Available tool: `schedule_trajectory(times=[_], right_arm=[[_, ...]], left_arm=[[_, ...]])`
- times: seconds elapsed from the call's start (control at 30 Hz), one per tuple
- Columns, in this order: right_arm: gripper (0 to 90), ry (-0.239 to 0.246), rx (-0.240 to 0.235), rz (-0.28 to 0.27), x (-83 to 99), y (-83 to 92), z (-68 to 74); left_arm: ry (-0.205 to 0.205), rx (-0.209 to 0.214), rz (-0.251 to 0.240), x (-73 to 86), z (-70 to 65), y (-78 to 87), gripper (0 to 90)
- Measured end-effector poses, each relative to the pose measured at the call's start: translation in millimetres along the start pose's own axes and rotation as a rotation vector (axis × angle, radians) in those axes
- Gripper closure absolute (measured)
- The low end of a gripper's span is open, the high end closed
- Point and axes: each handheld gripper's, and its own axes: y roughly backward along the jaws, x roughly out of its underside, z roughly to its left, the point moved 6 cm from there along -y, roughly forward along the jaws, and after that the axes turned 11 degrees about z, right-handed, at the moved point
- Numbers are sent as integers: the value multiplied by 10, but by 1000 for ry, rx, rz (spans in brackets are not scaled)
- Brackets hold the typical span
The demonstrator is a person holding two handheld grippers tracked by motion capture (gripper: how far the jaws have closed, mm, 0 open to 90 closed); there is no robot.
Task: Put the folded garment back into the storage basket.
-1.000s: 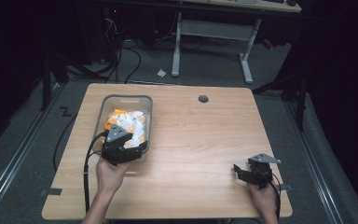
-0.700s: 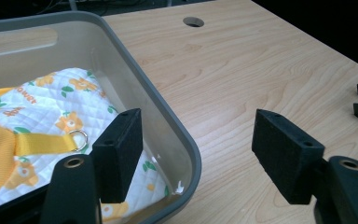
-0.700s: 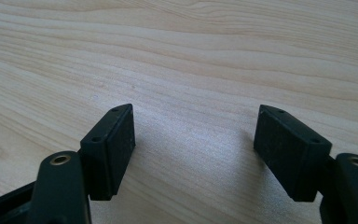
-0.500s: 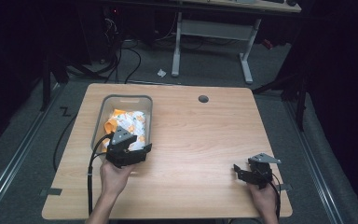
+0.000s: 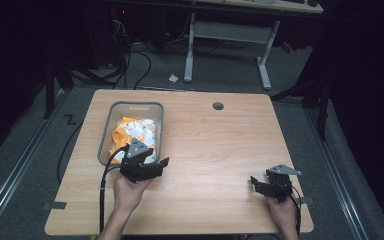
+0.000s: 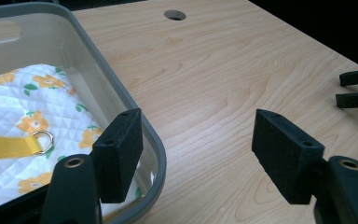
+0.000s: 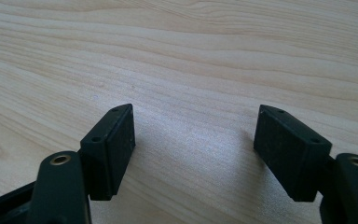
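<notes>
From above, a grey tub [image 5: 108, 131] of orange-flowered cloth [image 5: 136, 131] sits on the left of the table [image 5: 215, 145]. The left gripper [image 5: 161, 165] is at the tub's near right corner; the right gripper [image 5: 255, 182] lies well apart, toward the table's near right.

Left gripper view: jaws wide, one over the tub's rim [image 6: 135, 112], nothing held; a yellow strap [image 6: 7, 146] with a ring lies on the cloth.

Right gripper view: jaws wide over bare wood.

The light wood-grain tabletop [image 5: 215, 150] was pale beige with darker streaks. The translucent grey plastic bin [image 6: 98, 74] held a white quilted cloth [image 6: 23, 116] printed with orange flowers and little green leaves, plus a plain yellow strap [image 6: 4, 147] on a silvery ring. Both grippers' foam pads [image 7: 114, 144] were matte black.
</notes>
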Motion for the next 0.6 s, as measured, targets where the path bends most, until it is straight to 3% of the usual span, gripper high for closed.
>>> schedule_trajectory(times=[0.6], right_arm=[[295,0,0,0,0,0,0]], left_arm=[[-17,37,15,56,-159,-144,343]])
